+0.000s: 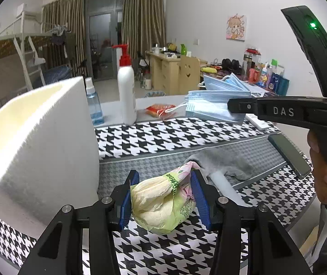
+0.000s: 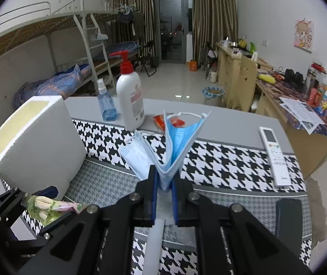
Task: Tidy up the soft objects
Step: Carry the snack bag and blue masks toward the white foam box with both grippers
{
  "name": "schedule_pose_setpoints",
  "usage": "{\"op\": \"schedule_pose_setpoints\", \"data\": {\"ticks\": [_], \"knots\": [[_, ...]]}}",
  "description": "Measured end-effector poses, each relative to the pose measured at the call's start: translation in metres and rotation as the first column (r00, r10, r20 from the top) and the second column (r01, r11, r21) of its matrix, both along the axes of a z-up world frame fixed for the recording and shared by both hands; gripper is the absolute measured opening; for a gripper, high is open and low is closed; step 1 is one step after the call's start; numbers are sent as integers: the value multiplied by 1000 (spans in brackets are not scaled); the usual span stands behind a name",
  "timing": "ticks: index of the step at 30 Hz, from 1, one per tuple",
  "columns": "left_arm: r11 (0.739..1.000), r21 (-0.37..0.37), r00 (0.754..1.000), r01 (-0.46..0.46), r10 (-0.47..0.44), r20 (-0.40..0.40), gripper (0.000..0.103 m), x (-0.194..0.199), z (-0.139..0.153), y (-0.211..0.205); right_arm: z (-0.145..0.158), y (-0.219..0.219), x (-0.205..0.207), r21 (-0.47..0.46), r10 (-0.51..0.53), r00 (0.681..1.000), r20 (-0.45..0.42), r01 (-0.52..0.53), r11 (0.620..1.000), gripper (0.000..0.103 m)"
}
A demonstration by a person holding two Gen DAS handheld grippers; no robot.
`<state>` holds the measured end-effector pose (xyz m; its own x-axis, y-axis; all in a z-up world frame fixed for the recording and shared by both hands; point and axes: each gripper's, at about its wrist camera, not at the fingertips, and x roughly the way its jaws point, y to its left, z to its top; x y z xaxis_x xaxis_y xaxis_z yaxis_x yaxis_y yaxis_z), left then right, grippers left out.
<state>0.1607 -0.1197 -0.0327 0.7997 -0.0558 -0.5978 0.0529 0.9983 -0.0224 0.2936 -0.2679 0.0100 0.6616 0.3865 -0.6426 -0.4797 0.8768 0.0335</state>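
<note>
Tissue pack [image 1: 163, 202], in a green and pink floral wrapper with pale yellow tissues showing, sat pinched between the blue pads [image 1: 126, 202] of the left gripper [image 1: 163, 197], whose jaws were closed on its sides. It hung just above the houndstooth cloth [image 1: 158, 135], right beside the white foam box [image 1: 39, 151], which filled the left wrist view from 9 to 11 o'clock with its open top showing a yellowish inside.

The right gripper [image 2: 164, 183] was clamped on a stack of blue face masks [image 2: 177, 146], holding them by the folded edge so they fanned upward toward 12 o'clock, raised over the cloth. In the left wrist view that gripper came in from 3 o'clock with the masks carried sideways at its tip. One more mask [image 2: 136, 153] hung or lay at about 10 o'clock from the jaws; whether it touched the cloth was hard to tell.

A grey soft item [image 1: 227, 162], perhaps a sock or cloth, lay on the grey band of the cloth just beyond the tissue pack at 1 o'clock, with a white tube [image 1: 225, 186] beside it. A dark phone [image 1: 289, 155] rested at 3 o'clock. Toward 12 o'clock at the table's far edge stood a white pump bottle [image 2: 130, 96] with a red top and a small blue spray bottle [image 2: 106, 103], touching or nearly so, and a red packet [image 2: 161, 120] lay near them. A white remote [image 2: 274, 153] lay at 2 o'clock in the right wrist view.
</note>
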Motion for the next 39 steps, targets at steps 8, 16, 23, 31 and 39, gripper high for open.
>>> {"op": "schedule_pose_setpoints", "data": {"ticks": [8, 16, 23, 31, 39], "knots": [[999, 25, 998, 41, -42, 42, 49, -7, 22, -6, 15, -15, -20, 61, -30, 998, 52, 26, 998, 14], [997, 46, 993, 66, -71, 94, 49, -14, 44, -6, 24, -25, -29, 100, -64, 994, 87, 56, 993, 14], [995, 67, 987, 73, -82, 137, 49, -15, 61, -6, 34, -33, -42, 122, -88, 987, 133, 72, 990, 14], [995, 77, 980, 65, -79, 182, 49, -18, 75, -4, 40, -36, -49, 135, -88, 984, 156, 67, 989, 14], [995, 71, 973, 74, -88, 214, 49, -21, 85, 4, 50, -39, -57, 165, -100, 975, 200, 67, 984, 14]]}}
